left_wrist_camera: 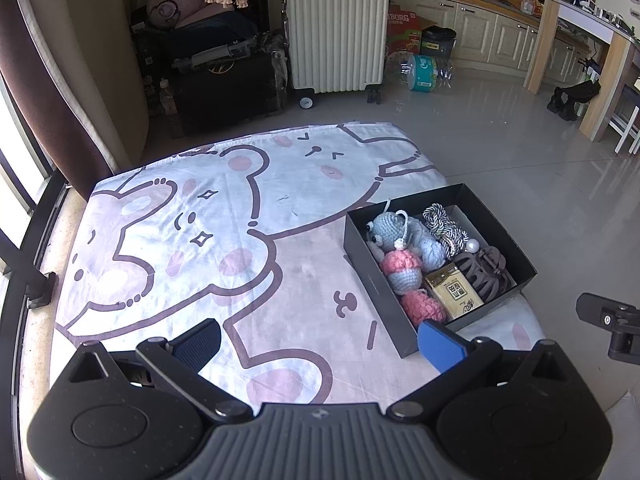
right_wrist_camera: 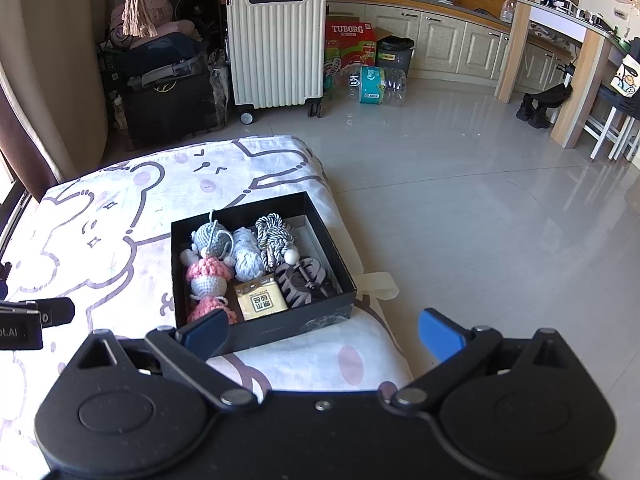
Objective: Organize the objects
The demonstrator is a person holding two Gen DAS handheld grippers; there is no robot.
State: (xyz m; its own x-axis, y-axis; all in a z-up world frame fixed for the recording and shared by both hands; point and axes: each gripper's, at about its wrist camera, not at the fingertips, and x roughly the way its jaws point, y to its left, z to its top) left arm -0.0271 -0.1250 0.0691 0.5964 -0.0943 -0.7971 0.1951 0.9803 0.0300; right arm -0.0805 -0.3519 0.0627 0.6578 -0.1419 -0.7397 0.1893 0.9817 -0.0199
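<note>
1. A black box (right_wrist_camera: 262, 330) sits open on a cartoon-print sheet (left_wrist_camera: 208, 240), at the sheet's right edge, and holds all the small things.
2. Along the box's left wall run a grey crochet toy (right_wrist_camera: 210, 236), a pink-and-grey crochet toy (right_wrist_camera: 206, 278) and a pink crochet ball (right_wrist_camera: 208, 306), nearest to farthest from the far wall.
3. Beside the grey toy lies a pale blue yarn ball (right_wrist_camera: 246, 256); next to it a black-and-white cord (right_wrist_camera: 274, 240) with a white bead (right_wrist_camera: 291, 257) at its near end.
4. A yellow packet (right_wrist_camera: 260, 302) lies against the near wall, and a dark hair claw (right_wrist_camera: 304, 280) fills the near right corner, touching the packet.
5. The far right corner of the box shows bare floor of the box.
6. The sheet left of the box is open all the way to its left and far edges; the tiled floor (right_wrist_camera: 480, 220) begins just past the box's right wall.
7. The left gripper (left_wrist_camera: 320, 344) hangs over the sheet's near edge, fingers spread wide and holding nothing, its right fingertip over the box's near corner.
8. The right gripper (right_wrist_camera: 322, 332) hangs at the near right of the box, fingers also wide apart and empty, its left fingertip over the box's near wall and its right one over the floor.
</note>
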